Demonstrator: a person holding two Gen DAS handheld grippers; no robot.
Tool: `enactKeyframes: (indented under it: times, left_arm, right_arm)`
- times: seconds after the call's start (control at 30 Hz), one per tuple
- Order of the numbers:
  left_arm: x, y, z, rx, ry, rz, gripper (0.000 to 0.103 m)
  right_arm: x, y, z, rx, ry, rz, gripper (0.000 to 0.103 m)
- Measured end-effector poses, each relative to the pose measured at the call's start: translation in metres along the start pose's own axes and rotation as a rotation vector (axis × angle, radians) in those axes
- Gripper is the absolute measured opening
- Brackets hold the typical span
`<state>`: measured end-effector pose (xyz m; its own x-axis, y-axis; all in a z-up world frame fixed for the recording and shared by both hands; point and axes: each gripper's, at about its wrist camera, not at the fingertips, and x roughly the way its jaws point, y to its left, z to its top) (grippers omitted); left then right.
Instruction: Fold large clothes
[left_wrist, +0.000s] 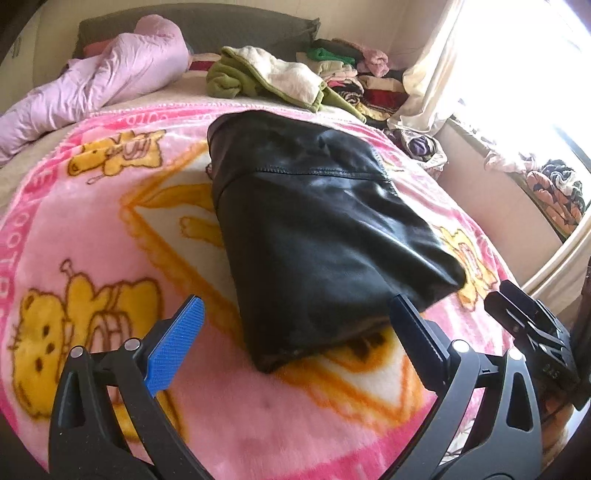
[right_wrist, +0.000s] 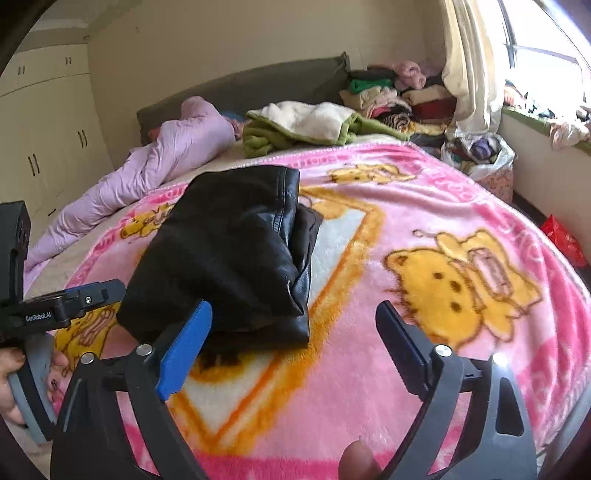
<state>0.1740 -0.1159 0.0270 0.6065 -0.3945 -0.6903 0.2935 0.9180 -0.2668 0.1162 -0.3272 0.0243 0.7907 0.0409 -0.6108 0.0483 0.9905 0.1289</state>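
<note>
A black leather garment (left_wrist: 317, 225) lies folded into a compact bundle on the pink cartoon blanket (left_wrist: 110, 229). My left gripper (left_wrist: 295, 314) is open just short of the bundle's near end, its blue pads (left_wrist: 173, 347) apart and touching nothing. In the right wrist view the same garment (right_wrist: 229, 251) sits ahead and to the left. My right gripper (right_wrist: 295, 321) is open wide over the blanket (right_wrist: 443, 221), with its left pad at the bundle's near edge and nothing gripped. The left gripper's body (right_wrist: 62, 302) shows at the left edge, held by a hand (right_wrist: 11, 384).
A lilac duvet (left_wrist: 103, 77) lies bunched at the bed's far left. A green and white fleece (left_wrist: 273, 77) and stacks of folded clothes (left_wrist: 354, 74) sit at the head of the bed. A curtain (left_wrist: 436, 74), a bright window and a bag of clothes (right_wrist: 480, 155) are on the right.
</note>
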Motion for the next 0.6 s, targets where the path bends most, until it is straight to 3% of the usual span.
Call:
enactKeyframes:
  times: [0.37, 0.6]
  left_arm:
    - [-0.047, -0.009, -0.033, 0.013, -0.094, 0.040, 0.094]
    - [-0.060, -0.004, -0.058, 0.008, -0.124, 0.063, 0.094]
  right_arm:
    - [-0.063, 0.021, -0.020, -0.053, -0.100, 0.022, 0.099]
    - [-0.066, 0.031, -0.044, -0.056, -0.055, 0.029, 0.099]
